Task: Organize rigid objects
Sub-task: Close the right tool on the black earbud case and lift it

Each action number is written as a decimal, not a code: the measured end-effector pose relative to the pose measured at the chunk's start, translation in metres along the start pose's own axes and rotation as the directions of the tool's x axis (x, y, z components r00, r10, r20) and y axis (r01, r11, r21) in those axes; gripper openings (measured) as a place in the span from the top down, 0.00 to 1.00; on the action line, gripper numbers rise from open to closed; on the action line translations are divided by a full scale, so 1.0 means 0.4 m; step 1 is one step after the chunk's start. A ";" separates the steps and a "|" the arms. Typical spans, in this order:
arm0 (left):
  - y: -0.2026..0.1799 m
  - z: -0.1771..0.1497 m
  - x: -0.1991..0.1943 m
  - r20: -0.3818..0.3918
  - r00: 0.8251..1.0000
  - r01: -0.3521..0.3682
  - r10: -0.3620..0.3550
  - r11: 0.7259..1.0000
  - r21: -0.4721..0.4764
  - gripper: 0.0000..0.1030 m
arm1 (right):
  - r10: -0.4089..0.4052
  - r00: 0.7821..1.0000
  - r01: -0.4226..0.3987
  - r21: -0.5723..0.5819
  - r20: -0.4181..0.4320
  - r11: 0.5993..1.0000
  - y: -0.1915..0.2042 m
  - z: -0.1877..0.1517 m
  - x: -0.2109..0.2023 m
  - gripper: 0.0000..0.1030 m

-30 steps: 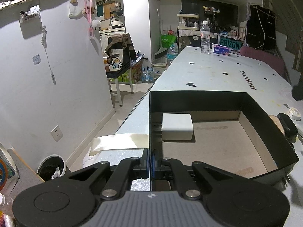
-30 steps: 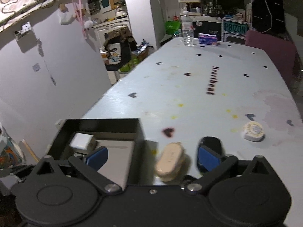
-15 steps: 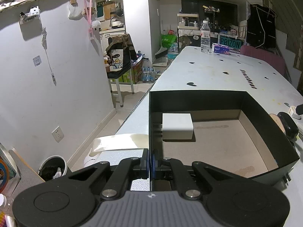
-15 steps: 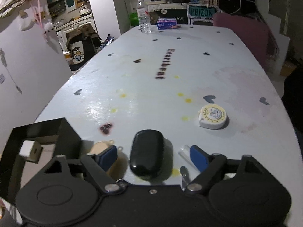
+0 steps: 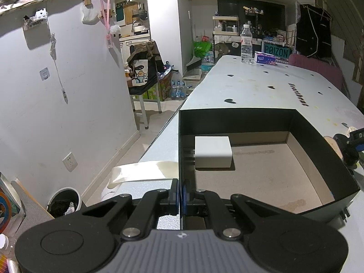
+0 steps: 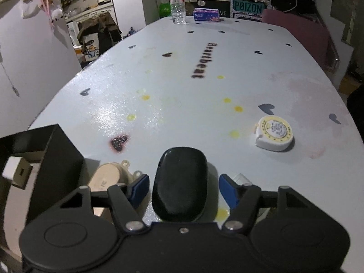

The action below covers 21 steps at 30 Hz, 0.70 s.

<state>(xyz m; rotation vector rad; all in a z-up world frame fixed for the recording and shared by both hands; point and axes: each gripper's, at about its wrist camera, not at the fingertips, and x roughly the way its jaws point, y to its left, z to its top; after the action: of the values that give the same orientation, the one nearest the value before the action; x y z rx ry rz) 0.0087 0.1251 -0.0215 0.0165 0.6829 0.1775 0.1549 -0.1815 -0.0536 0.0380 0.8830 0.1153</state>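
Pale and heart-printed, the bench (image 6: 182,86) carries everything. On its left, my left claw (image 5: 181,199) is pinched tight on the near wall of the black box (image 5: 318,145), where a white block (image 5: 213,152) lies inside. Beside the box rests a beige case (image 6: 108,176). My right claw (image 6: 183,187) stands wide around the black oval case (image 6: 179,182), pads apart from it. Farther right sits a round tape measure (image 6: 274,133).

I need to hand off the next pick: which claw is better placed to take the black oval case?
Right. The right claw is open with the black oval case between its fingers. The left claw is shut on the wall of the black box, apparently steadying it.
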 end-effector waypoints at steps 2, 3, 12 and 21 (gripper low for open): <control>0.002 0.000 -0.002 0.000 1.000 -0.001 0.001 1.000 0.001 0.97 | 0.002 1.000 -0.002 0.000 -0.013 1.000 0.000 0.000 0.010 0.41; 0.001 0.000 -0.001 0.000 1.000 0.000 0.000 1.000 0.000 0.97 | -0.001 1.000 0.001 0.002 -0.021 1.000 0.001 0.000 0.015 0.42; 0.000 0.000 -0.001 0.000 1.000 0.000 0.000 1.000 0.000 0.97 | -0.017 1.000 0.017 0.007 -0.022 1.000 0.009 -0.003 0.015 0.46; 0.000 0.000 -0.001 0.000 1.000 0.000 0.000 1.000 0.000 0.97 | -0.053 0.999 0.053 0.050 0.001 0.997 0.002 0.003 -0.010 0.47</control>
<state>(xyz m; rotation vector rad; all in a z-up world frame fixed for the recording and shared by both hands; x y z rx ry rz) 0.0086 0.1249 -0.0213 0.0165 0.6833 0.1779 0.1530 -0.1811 -0.0497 0.0612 0.8840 0.0433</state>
